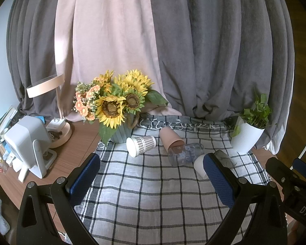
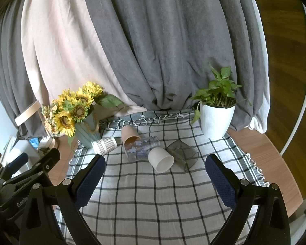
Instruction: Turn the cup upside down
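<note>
Jaws: both spread wide, nothing held | cups [image 2: 160, 160]: five seen lying sideways ahead | progress: none flipped, grasp not begun

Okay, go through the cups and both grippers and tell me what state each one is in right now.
Checked cup: on its side.
Pink cup: on its side.
Clear cup: on its side.
White cup: on its side, mouth toward camera.
Dark cup: on its side.
Left hand-held gripper: open, empty.
Right hand-held gripper: open, empty.
</note>
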